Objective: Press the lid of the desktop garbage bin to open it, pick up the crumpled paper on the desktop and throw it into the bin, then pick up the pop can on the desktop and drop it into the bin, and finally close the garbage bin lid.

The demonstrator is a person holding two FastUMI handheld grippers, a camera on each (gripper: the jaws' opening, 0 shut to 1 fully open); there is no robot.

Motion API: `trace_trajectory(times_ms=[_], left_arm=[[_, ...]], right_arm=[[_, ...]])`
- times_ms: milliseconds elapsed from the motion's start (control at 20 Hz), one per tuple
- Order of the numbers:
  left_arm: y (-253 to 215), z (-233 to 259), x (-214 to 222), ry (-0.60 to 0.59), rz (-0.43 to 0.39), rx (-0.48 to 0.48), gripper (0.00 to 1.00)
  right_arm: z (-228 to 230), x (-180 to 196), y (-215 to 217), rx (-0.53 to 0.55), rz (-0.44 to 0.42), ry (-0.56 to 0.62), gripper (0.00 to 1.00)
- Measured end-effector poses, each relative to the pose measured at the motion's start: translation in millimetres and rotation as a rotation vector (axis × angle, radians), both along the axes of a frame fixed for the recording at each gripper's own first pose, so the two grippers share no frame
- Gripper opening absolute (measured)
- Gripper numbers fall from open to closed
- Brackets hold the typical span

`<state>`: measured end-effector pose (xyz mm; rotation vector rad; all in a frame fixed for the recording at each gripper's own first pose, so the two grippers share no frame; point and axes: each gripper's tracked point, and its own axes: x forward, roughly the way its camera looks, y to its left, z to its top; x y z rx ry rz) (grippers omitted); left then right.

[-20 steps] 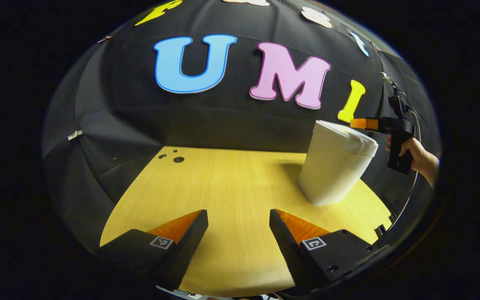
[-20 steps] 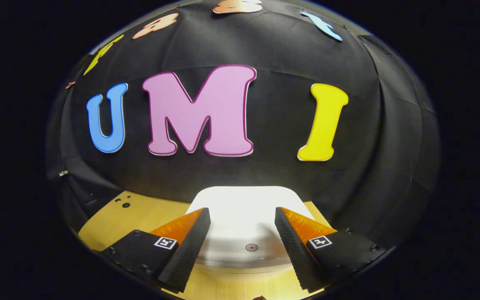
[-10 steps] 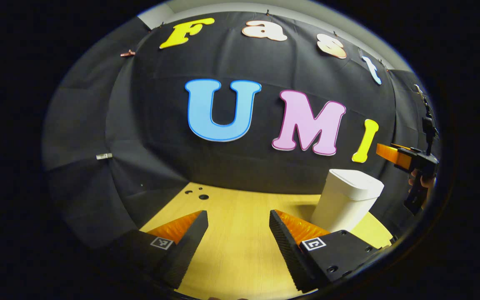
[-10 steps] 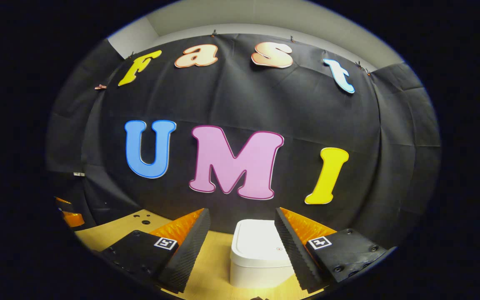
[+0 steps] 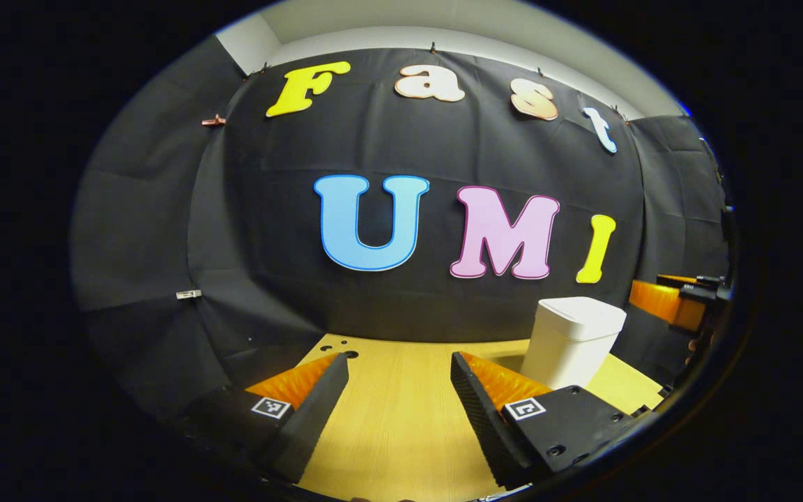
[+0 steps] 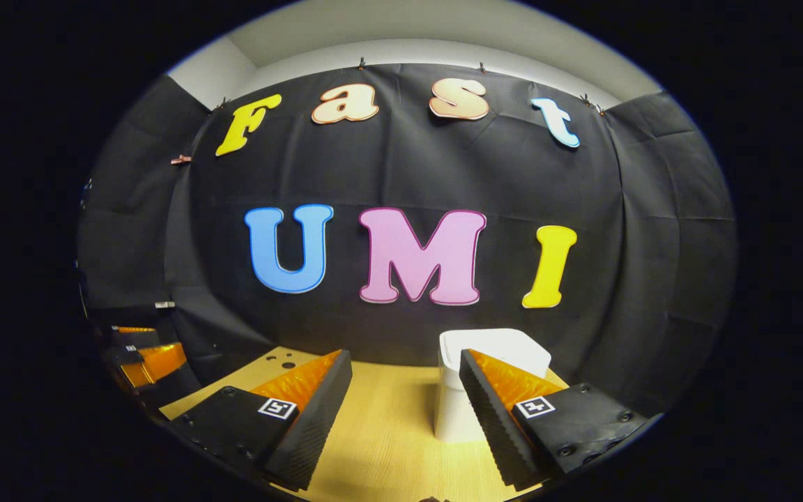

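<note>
The white garbage bin (image 5: 572, 339) stands on the wooden bench (image 5: 401, 418) at the lower right of the left gripper view, close to the black cloth wall (image 5: 269, 230). Its lid (image 5: 581, 309) lies flat and closed on top. In the right gripper view the same bin sits low and just right of centre, partly hidden behind one finger of that view's own tongs.

The left tongs (image 5: 399, 380) sit at the bottom of the left gripper view with fingers well apart and nothing between them, just bare bench. The right tongs (image 6: 405, 376) are likewise spread and empty at the bottom of the right gripper view. Each pair also appears at the edge of the other view: the right tongs at the right edge of the left gripper view, beside the bin, and the left tongs at the lower left edge of the right gripper view. Both are well apart from the bin.

Neither crumpled paper nor pop can is anywhere on the visible part of the bench. With the lid down, both tongs empty and clear of the bin, and the bench bare, my reading is that the task is at its very end, with paper and can likely inside. That cannot be confirmed, since the bin's interior is hidden. Nothing appears to be left to do.
</note>
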<state>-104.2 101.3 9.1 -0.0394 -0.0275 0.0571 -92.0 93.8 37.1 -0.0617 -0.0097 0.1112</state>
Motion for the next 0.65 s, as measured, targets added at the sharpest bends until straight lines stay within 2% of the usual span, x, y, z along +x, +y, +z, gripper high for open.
trace_trajectory(times_ms=[50, 100, 400, 450, 650], left_arm=[[-1, 0, -5, -0.001, 0.000, -0.002, 0.92], [-4, -2, -8, -0.002, -0.003, -0.004, 0.96], [-17, -16, -17, 0.030, 0.024, -0.040, 0.96], [-21, -18, -16, 0.036, 0.032, -0.046, 0.96], [-31, -11, -22, 0.029, 0.071, -0.059, 0.96]], right_arm=[[-6, -4, -2, -0.011, 0.001, 0.018, 0.98], [-10, -7, -3, -0.020, 0.003, 0.029, 0.98], [-35, -5, -8, -0.003, 0.039, 0.073, 0.98], [-38, -2, -7, 0.014, 0.054, 0.080, 1.00], [-42, 2, -5, 0.017, 0.123, 0.093, 0.98]])
